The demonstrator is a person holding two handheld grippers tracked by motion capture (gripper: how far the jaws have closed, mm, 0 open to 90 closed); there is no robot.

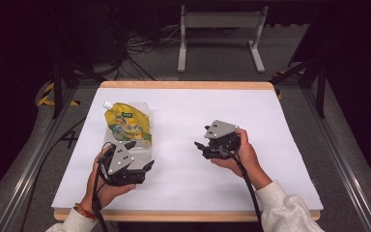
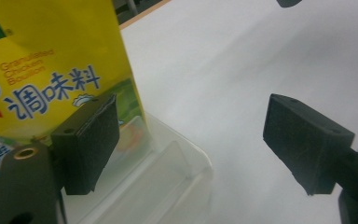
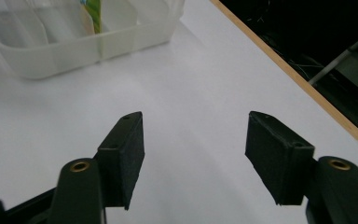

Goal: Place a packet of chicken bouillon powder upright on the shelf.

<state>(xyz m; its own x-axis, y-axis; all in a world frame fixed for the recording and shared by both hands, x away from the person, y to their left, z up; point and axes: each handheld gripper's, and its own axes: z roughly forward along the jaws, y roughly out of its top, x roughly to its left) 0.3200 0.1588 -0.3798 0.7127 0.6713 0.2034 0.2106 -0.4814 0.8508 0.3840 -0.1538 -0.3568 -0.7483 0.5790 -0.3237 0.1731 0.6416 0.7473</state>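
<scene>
High view: the white table top (image 1: 188, 145) has a wooden edge visible at its far and near sides, with grey floor and metal rails to either side. The yellow pouch (image 1: 128, 123) lies flat in the left half of the table, its long axis running from the near side to the far side, its white spout (image 1: 107, 105) pointing to the far left corner. Its near end rests in a clear plastic tray (image 1: 142, 155). The left gripper (image 1: 137, 159) sits at the pouch's near end. The right gripper (image 1: 204, 147) rests well apart, over bare surface right of centre; wide free space lies between the two and toward the far edge.

Left gripper view: jaws stand wide apart, nothing pressed between them. The pouch lies just behind the left-hand pad (image 2: 91, 142), above the tray rim.

Right gripper view: jaws spread, empty, over bare white surface. The tray stands ahead at upper left; the table's wooden edge runs diagonally at right.
</scene>
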